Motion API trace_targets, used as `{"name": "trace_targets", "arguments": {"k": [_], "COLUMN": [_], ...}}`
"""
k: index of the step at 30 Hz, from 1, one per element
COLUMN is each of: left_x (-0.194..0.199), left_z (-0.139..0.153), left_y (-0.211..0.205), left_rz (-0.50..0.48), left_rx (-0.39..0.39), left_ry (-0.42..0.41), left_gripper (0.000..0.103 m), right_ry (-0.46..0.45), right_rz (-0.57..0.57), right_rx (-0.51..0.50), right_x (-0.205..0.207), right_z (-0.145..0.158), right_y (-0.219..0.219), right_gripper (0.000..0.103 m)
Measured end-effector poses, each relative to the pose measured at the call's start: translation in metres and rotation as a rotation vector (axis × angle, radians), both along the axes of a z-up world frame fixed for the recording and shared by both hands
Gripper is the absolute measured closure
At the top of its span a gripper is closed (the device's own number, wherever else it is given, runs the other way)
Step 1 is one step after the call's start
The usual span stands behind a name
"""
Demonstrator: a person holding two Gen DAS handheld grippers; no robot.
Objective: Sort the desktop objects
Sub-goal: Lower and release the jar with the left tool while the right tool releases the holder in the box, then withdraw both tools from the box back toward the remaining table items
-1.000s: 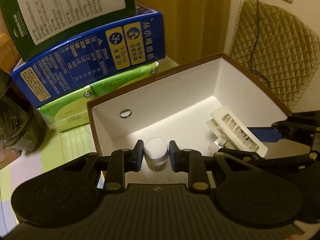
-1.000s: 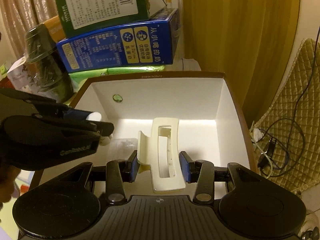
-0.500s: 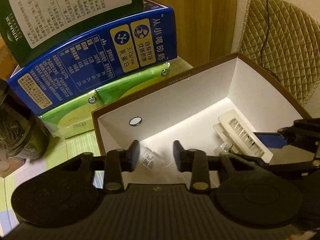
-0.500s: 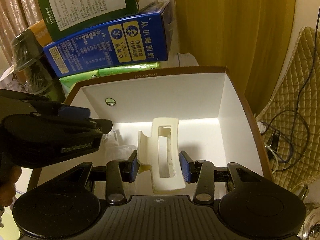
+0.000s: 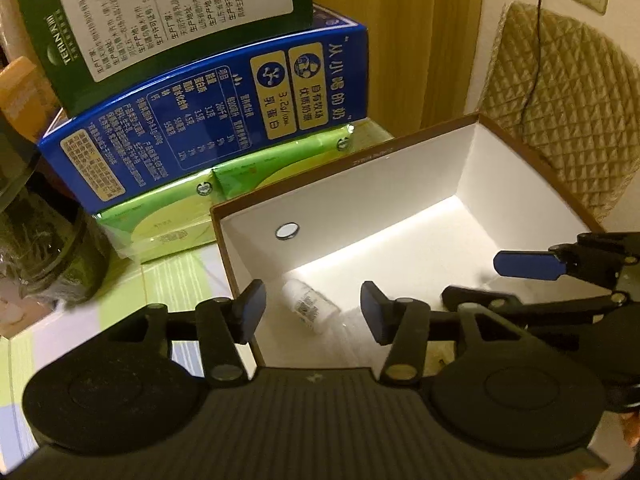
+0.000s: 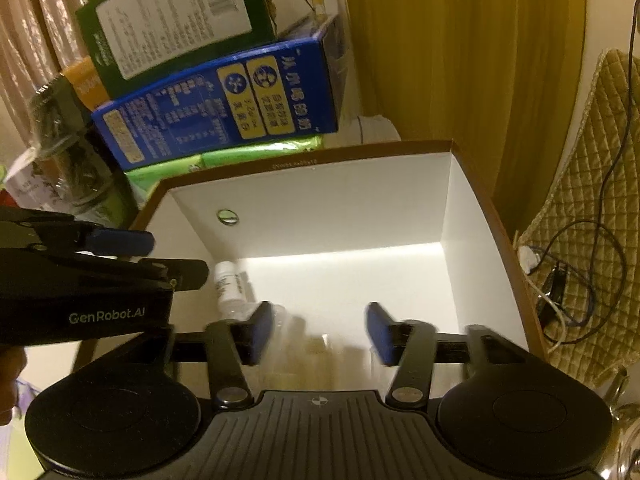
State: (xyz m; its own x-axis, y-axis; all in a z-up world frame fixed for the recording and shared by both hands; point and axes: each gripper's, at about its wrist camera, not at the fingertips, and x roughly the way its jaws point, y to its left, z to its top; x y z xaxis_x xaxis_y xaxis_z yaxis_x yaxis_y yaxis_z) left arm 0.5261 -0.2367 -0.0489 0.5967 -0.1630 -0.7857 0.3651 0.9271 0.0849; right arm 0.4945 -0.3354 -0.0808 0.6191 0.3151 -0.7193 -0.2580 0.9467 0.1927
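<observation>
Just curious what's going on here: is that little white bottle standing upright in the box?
No, the little white bottle lies on its side on the floor of the white box, below the left gripper's opening jaws.

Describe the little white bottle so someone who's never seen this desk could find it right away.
Find the open brown-edged box with white inside, beside the stacked blue carton. On its floor, at the near left corner, the small white bottle lies on its side below the left gripper, whose jaws are opening. Only it carries a printed code label.
</observation>
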Motion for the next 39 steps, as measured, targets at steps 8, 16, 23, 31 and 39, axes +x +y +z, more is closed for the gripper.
{"name": "trace_targets", "arguments": {"k": [8, 16, 23, 31, 39], "left_x": [-0.029, -0.072, -0.110, -0.155, -0.201], "left_z": [0.020, 0.039, 0.054, 0.069, 0.073], "left_y": [0.003, 0.010, 0.024, 0.038, 0.053], "left_rz": [-0.018, -0.018, 0.004, 0.028, 0.040], "left_rx": [-0.050, -0.074, -0.109, -0.124, -0.133], "left_ry": [-0.027, -0.053, -0.054, -0.062, -0.047], "left_gripper": [0.039, 0.030, 0.029, 0.026, 0.026], "right_ry": [-0.059, -0.095, -0.088, -0.096, -0.105], "right_rz": [0.012, 0.020, 0.003, 0.008, 0.030], "right_rx": [0.015, 0.020, 0.036, 0.026, 0.045], "right_x": [-0.039, -0.084, -0.119, -0.158, -0.203], "right_z": [0.022, 0.043, 0.050, 0.057, 0.066], "right_y": [-0.012, -0.018, -0.026, -0.031, -0.026], "right_gripper": [0.017, 0.002, 0.002, 0.002, 0.002]}}
